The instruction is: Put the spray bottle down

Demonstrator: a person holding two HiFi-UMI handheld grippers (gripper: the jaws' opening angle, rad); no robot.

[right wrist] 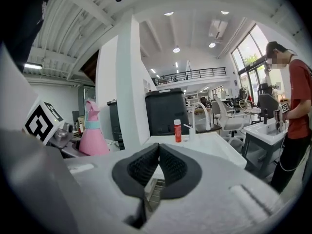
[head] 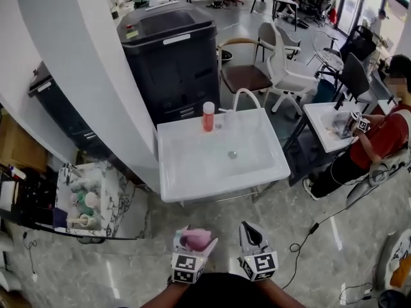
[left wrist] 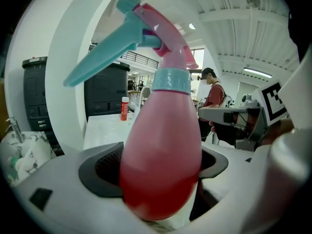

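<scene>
Head view, looking steeply down: holding a pink spray bottle (head: pixel 196 239) in the left gripper (head: pixel 192 244), low in the picture and close to the body, well short of the white table (head: pixel 192 172) ahead. Carrying nothing in the right gripper (head: pixel 253 236) just beside it. Also showing a small red bottle (head: pixel 208 116) near the table's far edge, a tiny object (head: pixel 232 153) near its middle, and a person in red (head: pixel 379 136) sitting at another table on the right. Left gripper view: clamping the bottle's rounded pink belly (left wrist: pixel 161 165) between both dark pads (left wrist: pixel 102 167), jaws spread as wide as that belly. Keeping the bottle upright, teal trigger (left wrist: pixel 102 57) pointing left, with the white table showing behind. Right gripper view: pressing the two ribbed pads (right wrist: pixel 141 167) together, jaws fully closed with nothing between them. Showing the spray bottle off to the left, and the table and red bottle ahead. Judging the step: carrying toward a set-down spot, bottle not yet lowered. Probably calling next for reaching forward over a bare part of the table, lowering until the base is resting flat, then easing the left jaws apart without tipping the bottle.
</scene>
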